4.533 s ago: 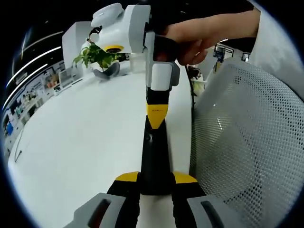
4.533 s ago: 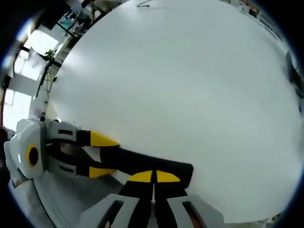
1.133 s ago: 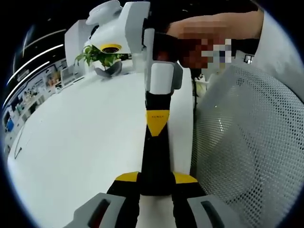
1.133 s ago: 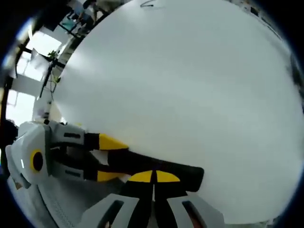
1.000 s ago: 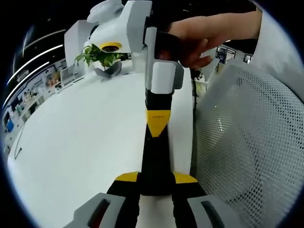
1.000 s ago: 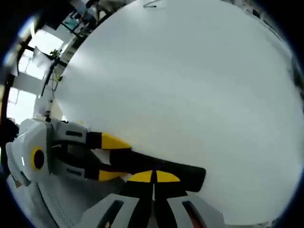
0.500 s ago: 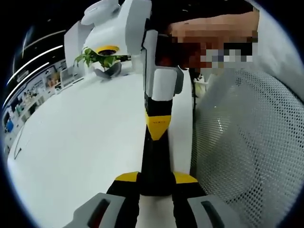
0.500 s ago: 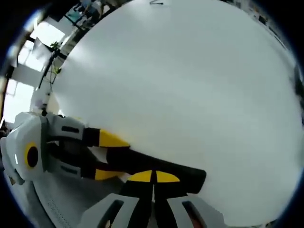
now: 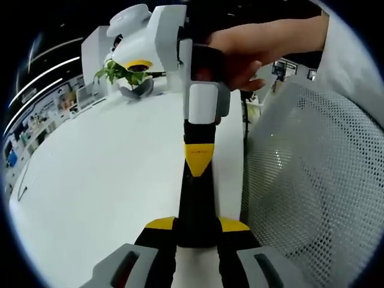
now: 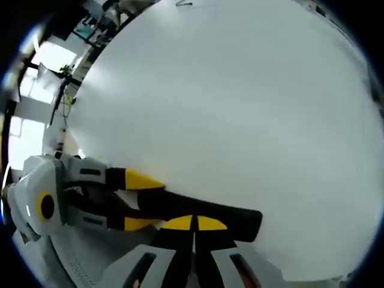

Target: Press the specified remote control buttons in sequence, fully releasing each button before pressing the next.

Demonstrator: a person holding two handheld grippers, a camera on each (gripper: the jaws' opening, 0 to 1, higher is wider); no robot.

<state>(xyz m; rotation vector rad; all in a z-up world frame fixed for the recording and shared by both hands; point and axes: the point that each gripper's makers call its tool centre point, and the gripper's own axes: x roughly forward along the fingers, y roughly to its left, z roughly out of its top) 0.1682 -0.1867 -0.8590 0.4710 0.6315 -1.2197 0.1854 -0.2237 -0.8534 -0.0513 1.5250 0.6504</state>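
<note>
Your left hand-held gripper [image 9: 197, 235] pinches the long black remote control [image 9: 196, 198]; your right hand-held gripper [image 10: 193, 223], pressed together, touches it on the white surface [image 10: 240, 108].

Lighting is bright and even. The white table [image 10: 240, 108] is near washed out, with faint shadows. Windows [image 10: 36, 66] blow out at the right gripper view's left edge. Fisheye bending is strong at the edges; the mesh chair back [image 9: 312, 180] stays sharp.
</note>
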